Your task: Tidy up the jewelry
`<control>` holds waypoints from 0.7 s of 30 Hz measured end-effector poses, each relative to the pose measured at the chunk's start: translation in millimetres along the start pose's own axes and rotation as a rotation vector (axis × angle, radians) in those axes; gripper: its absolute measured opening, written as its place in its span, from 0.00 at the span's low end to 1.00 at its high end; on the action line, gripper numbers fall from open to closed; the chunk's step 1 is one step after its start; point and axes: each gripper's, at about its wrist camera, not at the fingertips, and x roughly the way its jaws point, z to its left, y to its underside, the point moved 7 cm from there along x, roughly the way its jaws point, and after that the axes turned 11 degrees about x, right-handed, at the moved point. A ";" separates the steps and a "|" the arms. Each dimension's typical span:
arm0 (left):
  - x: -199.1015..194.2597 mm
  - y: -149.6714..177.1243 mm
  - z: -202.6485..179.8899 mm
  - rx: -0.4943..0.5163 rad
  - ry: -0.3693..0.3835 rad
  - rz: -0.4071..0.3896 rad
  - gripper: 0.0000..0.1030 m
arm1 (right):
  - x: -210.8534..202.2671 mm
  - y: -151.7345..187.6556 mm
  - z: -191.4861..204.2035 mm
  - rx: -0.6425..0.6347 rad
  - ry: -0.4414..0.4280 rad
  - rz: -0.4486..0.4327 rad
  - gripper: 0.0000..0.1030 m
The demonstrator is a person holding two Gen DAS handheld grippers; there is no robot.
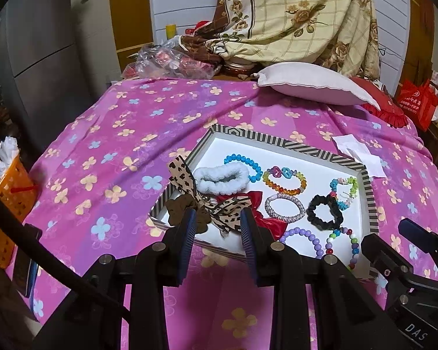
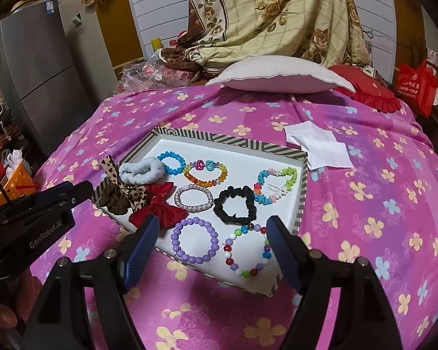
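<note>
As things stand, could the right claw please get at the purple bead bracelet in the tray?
Probably yes. The right claw is open and empty, hanging just above the purple bead bracelet, which lies flat in the tray with nothing over it; the red bow sits close beside it.

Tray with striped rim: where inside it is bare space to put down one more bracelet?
The widest bare patch in the tray is the far strip behind the blue bead bracelet, running to the far right corner above the pastel flower bracelet. The near left, around the red bow and leopard bow, is crowded.
</note>
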 end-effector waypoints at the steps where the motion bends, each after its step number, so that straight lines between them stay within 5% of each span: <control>1: -0.9 -0.2 -0.2 0.000 -0.001 -0.001 0.50 | -0.8 -0.2 0.5 0.000 -0.001 -0.001 0.77; 21: -5.0 1.0 -1.8 0.013 -0.006 -0.001 0.50 | -4.8 1.2 3.0 -0.007 0.001 0.006 0.77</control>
